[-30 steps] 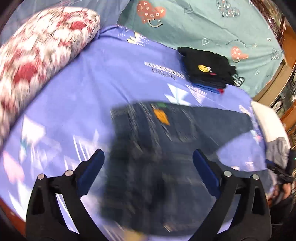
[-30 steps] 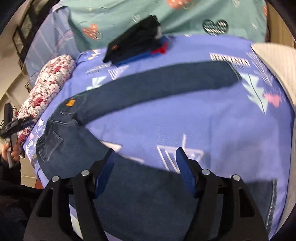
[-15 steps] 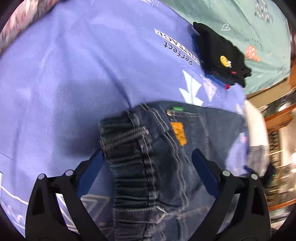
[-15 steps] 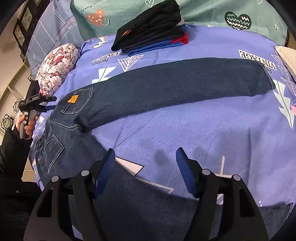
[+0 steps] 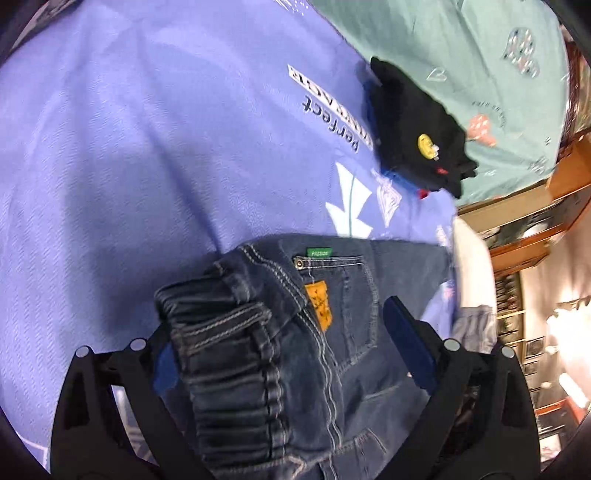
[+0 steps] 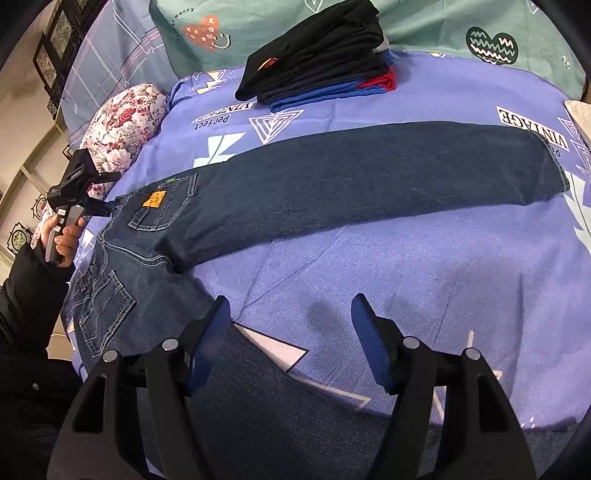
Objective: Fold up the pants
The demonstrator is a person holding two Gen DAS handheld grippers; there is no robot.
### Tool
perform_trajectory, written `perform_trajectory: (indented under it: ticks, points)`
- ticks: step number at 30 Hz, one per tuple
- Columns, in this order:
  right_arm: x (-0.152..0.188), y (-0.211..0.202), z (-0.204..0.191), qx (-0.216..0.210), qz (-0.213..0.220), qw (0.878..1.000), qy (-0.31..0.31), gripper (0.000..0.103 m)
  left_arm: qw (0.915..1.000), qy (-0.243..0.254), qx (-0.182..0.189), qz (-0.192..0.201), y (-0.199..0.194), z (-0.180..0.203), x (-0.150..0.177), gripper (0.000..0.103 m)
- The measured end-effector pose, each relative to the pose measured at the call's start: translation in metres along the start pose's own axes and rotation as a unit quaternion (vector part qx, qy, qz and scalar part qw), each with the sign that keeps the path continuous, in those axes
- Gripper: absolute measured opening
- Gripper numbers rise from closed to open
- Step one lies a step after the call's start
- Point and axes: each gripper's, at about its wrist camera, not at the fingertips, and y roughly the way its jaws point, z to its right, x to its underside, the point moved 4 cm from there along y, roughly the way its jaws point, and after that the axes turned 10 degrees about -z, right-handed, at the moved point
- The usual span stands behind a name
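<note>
The jeans [image 6: 332, 192] lie spread on my purple bedspread [image 6: 424, 266], one leg stretched across toward the far right, the other running under my right gripper [image 6: 290, 336], whose jaws stand apart over cloth and sheet with nothing pinched. Behind the far leg sits a stack of folded dark clothes [image 6: 321, 55] near the green pillow [image 6: 443, 22], well clear of the jeans; a floral cushion [image 6: 122, 125] lies by the waist end, just beyond my left hand [image 6: 62, 240]. My left gripper [image 5: 280, 343] hangs over the gathered waistband [image 5: 229, 354], jaws wide on either side of it, pads not pressing. A second ago this gripper was farther back with the whole seat in sight and the cushion in view; now the waistband fills the space between its fingers.
</note>
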Motion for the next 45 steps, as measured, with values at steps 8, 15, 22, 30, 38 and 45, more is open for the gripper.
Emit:
perform_trajectory:
  ticks: [8, 15, 22, 30, 38, 45]
  points:
    - [-0.021, 0.005, -0.006, -0.017, -0.001, 1.000, 0.003, 0.050, 0.9923, 0.111, -0.014, 0.054, -0.032, 0.060, 0.040, 0.009]
    - [-0.053, 0.015, -0.012, -0.116, 0.008, 0.992, 0.049, 0.061, 0.9676, 0.249, 0.005, 0.039, -0.051, 0.135, 0.133, 0.008]
    - [-0.102, 0.064, -0.026, -0.258, -0.043, 0.951, 0.166, 0.082, 0.9598, 0.281, 0.003, -0.005, -0.033, 0.136, 0.198, 0.008]
    - [-0.109, 0.085, -0.080, -0.236, -0.057, 0.964, 0.106, 0.011, 0.9724, 0.232, 0.013, -0.023, -0.036, 0.102, 0.220, 0.069]
    - [-0.038, 0.050, -0.083, -0.270, -0.038, 0.958, 0.094, 0.011, 0.9907, 0.119, 0.048, -0.044, -0.031, 0.062, 0.275, 0.090]
    - [-0.023, 0.049, -0.085, -0.289, -0.020, 0.953, 0.089, 0.011, 0.9920, 0.086, 0.091, -0.013, -0.014, 0.091, 0.289, 0.091]
